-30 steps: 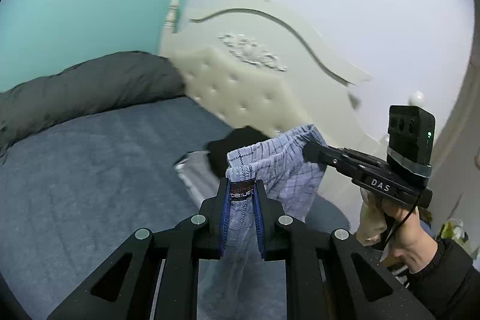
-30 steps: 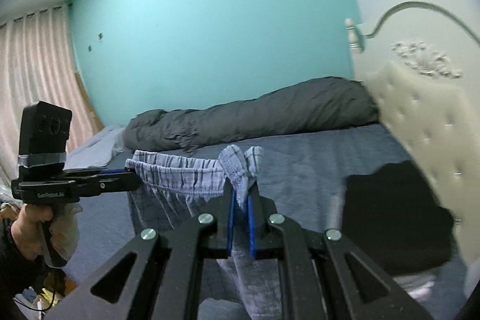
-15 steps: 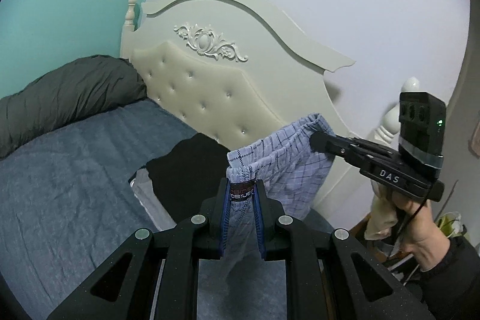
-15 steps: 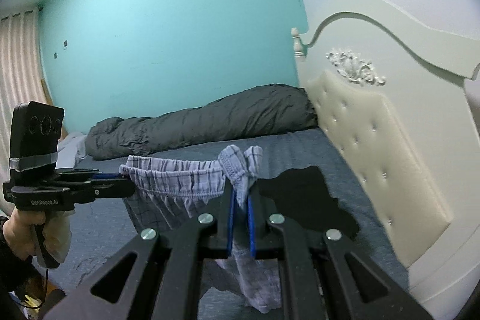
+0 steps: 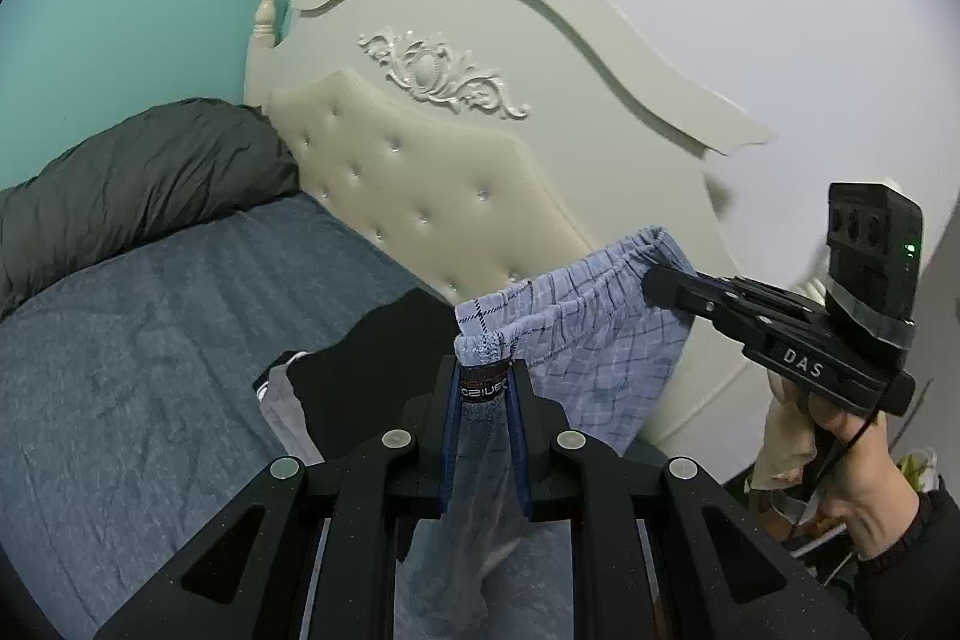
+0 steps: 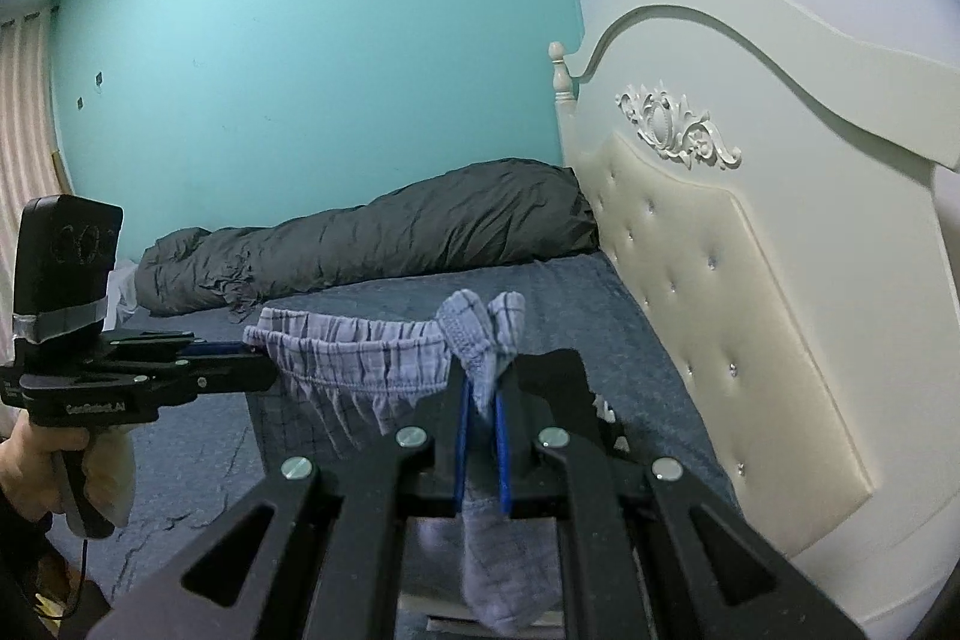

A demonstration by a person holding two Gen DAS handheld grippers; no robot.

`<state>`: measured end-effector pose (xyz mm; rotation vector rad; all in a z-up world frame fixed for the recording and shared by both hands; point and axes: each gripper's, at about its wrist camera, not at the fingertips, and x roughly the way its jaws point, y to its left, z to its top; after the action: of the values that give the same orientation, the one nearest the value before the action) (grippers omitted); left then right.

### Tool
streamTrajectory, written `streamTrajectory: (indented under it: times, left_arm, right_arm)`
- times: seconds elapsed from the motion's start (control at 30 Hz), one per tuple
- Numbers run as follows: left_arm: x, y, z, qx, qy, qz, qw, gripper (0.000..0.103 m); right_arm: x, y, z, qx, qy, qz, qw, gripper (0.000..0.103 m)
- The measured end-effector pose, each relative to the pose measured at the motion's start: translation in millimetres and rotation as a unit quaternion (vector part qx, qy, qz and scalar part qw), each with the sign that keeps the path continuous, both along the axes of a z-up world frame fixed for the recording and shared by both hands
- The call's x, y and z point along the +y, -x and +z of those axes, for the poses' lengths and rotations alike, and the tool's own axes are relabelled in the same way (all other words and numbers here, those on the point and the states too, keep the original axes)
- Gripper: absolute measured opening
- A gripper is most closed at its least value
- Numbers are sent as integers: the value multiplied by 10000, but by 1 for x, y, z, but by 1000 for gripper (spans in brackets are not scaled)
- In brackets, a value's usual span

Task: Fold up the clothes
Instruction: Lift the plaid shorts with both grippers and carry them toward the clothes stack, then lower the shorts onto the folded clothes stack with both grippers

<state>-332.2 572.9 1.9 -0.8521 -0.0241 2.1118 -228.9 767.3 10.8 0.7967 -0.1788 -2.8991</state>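
Clamping plaid shorts (image 5: pixel 576 328) waistband: both hand-held grippers, left (image 5: pixel 483 388), right (image 6: pixel 480 400); black garment (image 5: pixel 384 370) on bed below.

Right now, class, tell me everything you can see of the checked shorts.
The checked shorts are pale blue, thin woven cloth with dark grid lines and a gathered elastic waistband. They hang in the air above the bed, waistband stretched between the left tongs and right tongs, each shut on one end. The legs dangle loose below.

Left gripper (image 5: pixel 485 388) and right gripper (image 6: pixel 480 400) (both hand-held) clamped, raised level.
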Motion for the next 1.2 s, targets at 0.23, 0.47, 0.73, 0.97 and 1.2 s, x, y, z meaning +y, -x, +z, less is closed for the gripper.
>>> streamTrajectory:
  times: [0.23,0.47,0.73,0.97,1.2]
  left_arm:
    - [15,52,-10,-179,156,165,9996,16]
    - [33,103,-38,-542,287,265,9978,16]
    - [39,143,-97,-1033,410,413,9929,16]
    - [40,157,-139,-1320,532,496,9886,20]
    - [19,148,-131,-1002,627,774,9900,39]
  right_arm:
    - [8,41,-10,-176,-159,-44,9997,7]
    - [15,85,-36,-528,-301,-92,9981,7]
    - [22,136,-71,-978,-458,-149,9940,7]
    - [19,169,-109,-1462,-572,-230,9873,7]
    - [28,163,-115,-1581,-615,-391,9847,50]
